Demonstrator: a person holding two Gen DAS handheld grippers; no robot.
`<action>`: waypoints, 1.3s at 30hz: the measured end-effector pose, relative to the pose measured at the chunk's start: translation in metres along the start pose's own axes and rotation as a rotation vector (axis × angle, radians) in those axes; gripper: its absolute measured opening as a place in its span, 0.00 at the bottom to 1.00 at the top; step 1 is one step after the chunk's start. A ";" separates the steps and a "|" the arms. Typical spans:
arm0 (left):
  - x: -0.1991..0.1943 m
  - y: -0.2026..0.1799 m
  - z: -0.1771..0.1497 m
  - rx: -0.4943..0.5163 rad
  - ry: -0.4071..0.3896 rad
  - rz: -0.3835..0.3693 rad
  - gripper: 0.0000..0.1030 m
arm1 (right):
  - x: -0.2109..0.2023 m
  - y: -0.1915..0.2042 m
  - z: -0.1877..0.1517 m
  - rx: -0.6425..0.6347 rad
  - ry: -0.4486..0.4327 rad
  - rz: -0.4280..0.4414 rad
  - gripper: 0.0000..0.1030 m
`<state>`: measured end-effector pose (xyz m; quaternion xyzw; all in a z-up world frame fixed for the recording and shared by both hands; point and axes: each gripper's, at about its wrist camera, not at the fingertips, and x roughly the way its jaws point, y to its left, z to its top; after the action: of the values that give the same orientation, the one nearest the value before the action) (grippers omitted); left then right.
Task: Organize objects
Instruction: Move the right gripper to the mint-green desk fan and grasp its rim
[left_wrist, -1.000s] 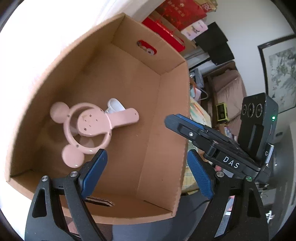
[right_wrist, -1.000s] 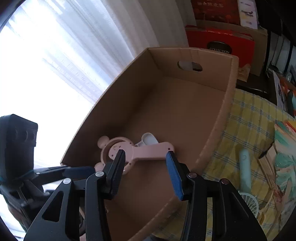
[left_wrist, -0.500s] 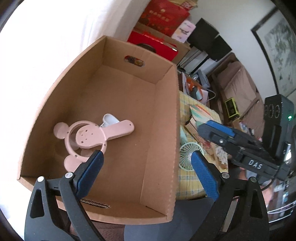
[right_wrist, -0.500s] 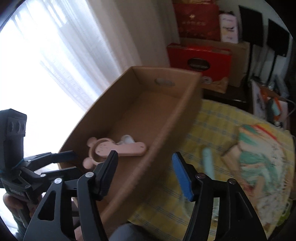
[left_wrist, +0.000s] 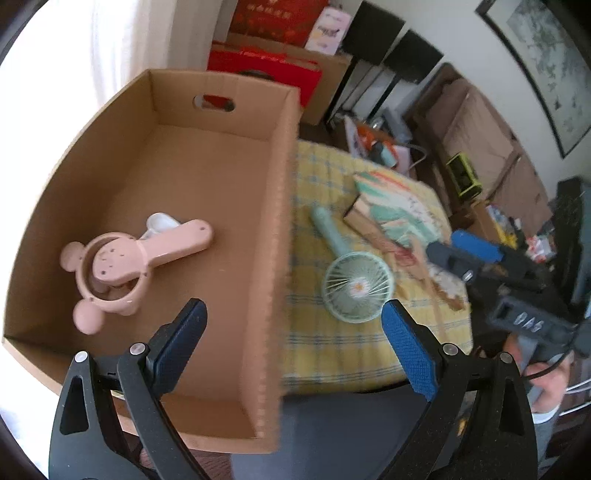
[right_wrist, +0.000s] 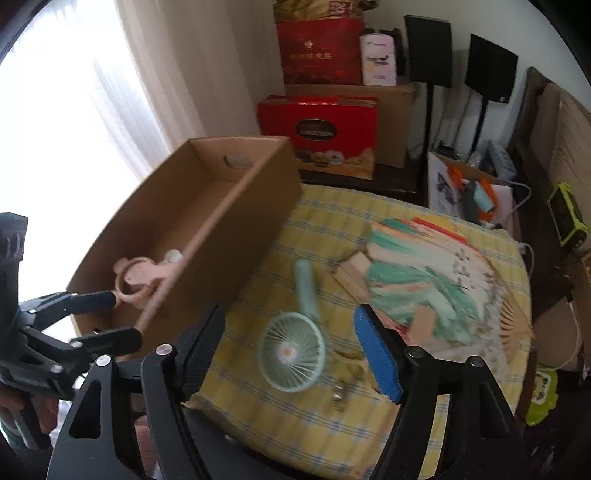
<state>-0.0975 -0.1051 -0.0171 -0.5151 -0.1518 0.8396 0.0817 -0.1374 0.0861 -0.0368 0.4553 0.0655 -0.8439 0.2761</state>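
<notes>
A pink mouse-eared handheld fan (left_wrist: 122, 266) lies in the cardboard box (left_wrist: 280, 206), partly over a small white piece (left_wrist: 162, 223). The box wall hides most of the pink fan (right_wrist: 136, 277) in the right wrist view. To the right of the box (right_wrist: 236, 229), a mint-green handheld fan (left_wrist: 356, 288) (right_wrist: 291, 350) lies on the yellow checked cloth (right_wrist: 369, 435) beside a spread painted folding fan (left_wrist: 391, 214) (right_wrist: 424, 273). My left gripper (left_wrist: 291, 317) (right_wrist: 99, 314) stands open above the box's right wall. My right gripper (right_wrist: 291, 321) (left_wrist: 476, 254) hovers over the green fan with its jaws opening and nothing between them.
Red gift boxes (right_wrist: 317, 125) and a brown carton stand behind the box, with black speakers (right_wrist: 491, 74) on stands and a bag of odds and ends (right_wrist: 469, 192) at the back right. A small metal item (right_wrist: 338, 397) lies near the cloth's front. A bright curtained window is on the left.
Both grippers have moved right, from over the box toward the yellow cloth and green fan. The right gripper's jaws have widened. The pink fan lies still in the box.
</notes>
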 end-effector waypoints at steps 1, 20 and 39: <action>-0.001 -0.004 -0.001 0.001 -0.009 -0.006 0.92 | 0.000 -0.002 -0.003 -0.002 -0.001 -0.008 0.75; 0.021 -0.006 -0.001 -0.085 0.002 0.012 0.92 | 0.071 0.009 -0.048 -0.058 0.099 -0.145 0.84; 0.023 0.008 -0.002 -0.113 0.022 0.010 0.92 | 0.124 0.031 -0.066 -0.142 0.139 -0.243 0.88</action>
<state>-0.1060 -0.1053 -0.0405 -0.5290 -0.1954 0.8243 0.0499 -0.1259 0.0337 -0.1701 0.4808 0.1987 -0.8307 0.1984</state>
